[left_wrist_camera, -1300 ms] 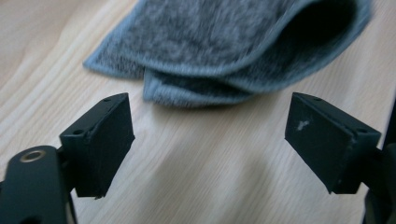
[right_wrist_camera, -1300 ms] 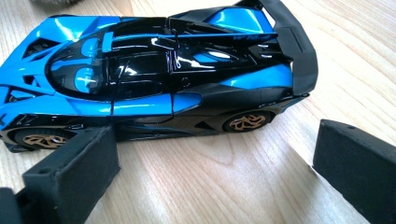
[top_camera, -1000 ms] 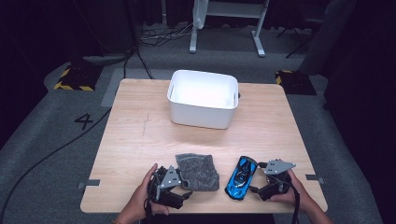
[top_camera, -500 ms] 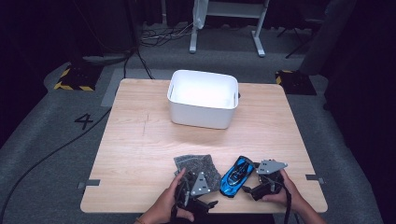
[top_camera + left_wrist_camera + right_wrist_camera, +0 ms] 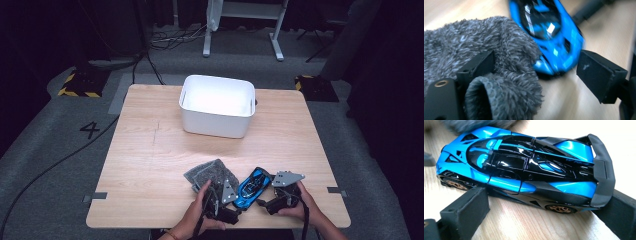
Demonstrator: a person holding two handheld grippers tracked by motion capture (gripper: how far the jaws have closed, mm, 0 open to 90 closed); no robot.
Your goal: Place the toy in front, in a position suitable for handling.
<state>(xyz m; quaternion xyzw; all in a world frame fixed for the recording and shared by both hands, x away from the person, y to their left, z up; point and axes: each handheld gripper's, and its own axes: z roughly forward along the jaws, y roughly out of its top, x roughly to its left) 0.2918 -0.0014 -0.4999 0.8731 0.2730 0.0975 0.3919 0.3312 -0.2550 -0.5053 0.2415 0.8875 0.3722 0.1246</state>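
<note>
A grey fuzzy cloth (image 5: 209, 174) lies near the table's front edge, with a blue and black toy car (image 5: 253, 186) just to its right. My left gripper (image 5: 220, 194) sits at the cloth's near edge. In the left gripper view it (image 5: 536, 62) stands open, with a fold of the cloth (image 5: 506, 75) bulging between the jaws and against the left one, and the car (image 5: 549, 37) is just beyond. My right gripper (image 5: 265, 200) is at the car's right side. In the right gripper view it (image 5: 544, 205) stands open, its jaws close along the car's (image 5: 524, 162) flank.
A white bin (image 5: 218, 106) stands at the middle back of the wooden table (image 5: 145, 165). Tape marks sit at the table's front corners. Cables and a stand's feet lie on the floor behind the table.
My left hand has moved right along the front edge, from left of the cloth to its near edge beside the car. The right hand and the car have stayed put.
</note>
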